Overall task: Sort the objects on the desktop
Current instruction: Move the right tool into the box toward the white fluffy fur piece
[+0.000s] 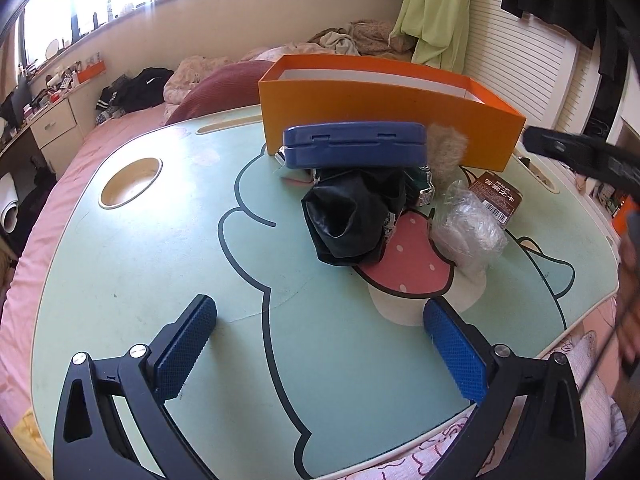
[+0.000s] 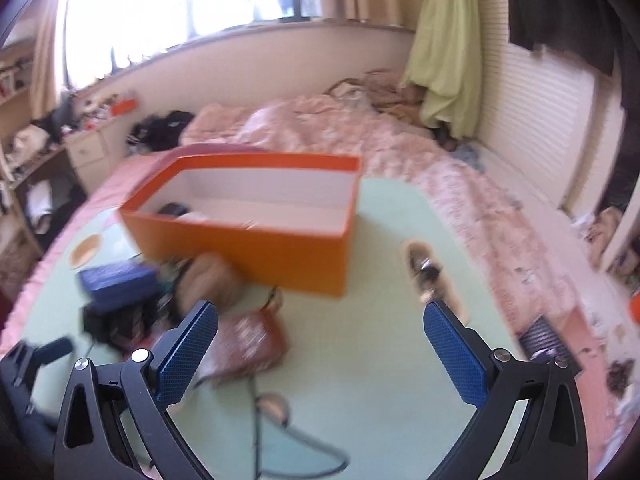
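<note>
Left gripper [image 1: 320, 338] tilted down over table [image 1: 140, 272], jaws wide, empty

A green counter [image 1: 140, 280] with a cartoon drawing and a round cup hole [image 1: 131, 181] sits on a pink bed [image 1: 120, 124]. On the counter rest an orange box [image 1: 384, 124], a black pouch [image 1: 344, 220], a clear plastic bundle [image 1: 468, 228] and a brown packet [image 1: 498, 196], bunched close together before the box.

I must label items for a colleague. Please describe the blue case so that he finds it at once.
Find the orange box at the table's far side. In front of it lies a pile; the blue case sits on top, above the black pouch. It is the only hard, flat, blue item there.
</note>
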Action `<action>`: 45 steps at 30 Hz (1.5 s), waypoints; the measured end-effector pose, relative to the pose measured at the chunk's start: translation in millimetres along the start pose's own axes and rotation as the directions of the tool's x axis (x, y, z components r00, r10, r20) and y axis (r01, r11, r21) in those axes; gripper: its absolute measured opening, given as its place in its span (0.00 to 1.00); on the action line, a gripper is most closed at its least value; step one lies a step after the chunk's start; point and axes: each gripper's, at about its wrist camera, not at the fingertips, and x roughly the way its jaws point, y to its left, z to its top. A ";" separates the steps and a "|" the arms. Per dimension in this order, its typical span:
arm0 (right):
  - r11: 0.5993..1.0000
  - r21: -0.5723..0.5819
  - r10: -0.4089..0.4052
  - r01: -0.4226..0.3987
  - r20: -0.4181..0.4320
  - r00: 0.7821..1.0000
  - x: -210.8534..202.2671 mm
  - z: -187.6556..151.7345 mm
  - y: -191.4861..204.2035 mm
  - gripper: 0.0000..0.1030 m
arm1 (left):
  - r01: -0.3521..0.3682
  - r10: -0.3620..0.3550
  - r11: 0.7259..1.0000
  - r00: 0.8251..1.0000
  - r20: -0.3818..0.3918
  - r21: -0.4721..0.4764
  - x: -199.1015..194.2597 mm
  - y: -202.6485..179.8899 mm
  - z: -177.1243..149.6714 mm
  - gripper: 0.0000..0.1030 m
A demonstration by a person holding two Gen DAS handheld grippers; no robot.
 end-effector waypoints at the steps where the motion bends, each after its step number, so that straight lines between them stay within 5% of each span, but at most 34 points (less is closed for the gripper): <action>1: 0.999 -0.027 -0.034 0.034 -0.025 0.999 9.4 8.2 0.9 1.00 | 0.000 0.000 1.000 1.000 0.000 0.000 0.1 -0.4 0.1 1.00; 7: 0.999 0.002 -0.040 0.040 -0.082 0.996 45.3 27.6 -5.0 1.00 | 0.002 -0.002 1.000 1.000 -0.003 0.001 1.4 -0.7 3.2 1.00; 12: 0.981 -0.046 -0.192 0.189 -0.080 0.978 73.5 38.3 -2.4 1.00 | 0.005 -0.005 1.000 1.000 -0.005 0.002 1.3 -1.9 4.3 1.00; 15: 0.997 0.030 -0.070 0.075 -0.131 0.989 71.4 36.5 -12.6 0.99 | 0.009 -0.009 1.000 1.000 -0.007 0.004 1.1 -1.6 4.8 1.00; 19: 0.994 0.107 0.033 -0.028 -0.042 0.999 33.5 47.9 -15.7 0.99 | 0.021 -0.021 1.000 1.000 -0.003 0.001 -0.5 1.4 5.0 1.00; 24: 0.990 -0.012 0.141 -0.142 -0.045 0.989 23.6 90.7 37.3 0.99 | 0.070 -0.070 0.997 0.998 0.011 -0.027 -3.1 9.2 5.7 1.00; 31: 0.967 -0.148 0.179 -0.207 -0.183 0.967 74.7 98.9 116.4 0.93 | 0.018 -0.017 0.999 1.000 0.009 -0.047 -3.3 11.4 4.5 1.00; 37: 0.968 -0.072 0.215 -0.240 -0.253 0.943 109.3 85.0 108.2 0.92 | 0.125 -0.097 0.966 0.987 0.129 -0.229 -23.6 48.4 1.1 1.00; 40: 0.969 -0.080 0.206 -0.233 -0.257 0.944 111.6 84.3 105.9 0.92 | 0.123 -0.074 0.949 0.982 0.175 -0.289 -32.4 60.3 -0.7 1.00; 45: 0.969 -0.087 0.201 -0.232 -0.270 0.942 112.0 83.5 104.9 0.92 | -0.002 0.019 0.959 0.998 0.057 -0.285 -12.8 55.2 -1.5 1.00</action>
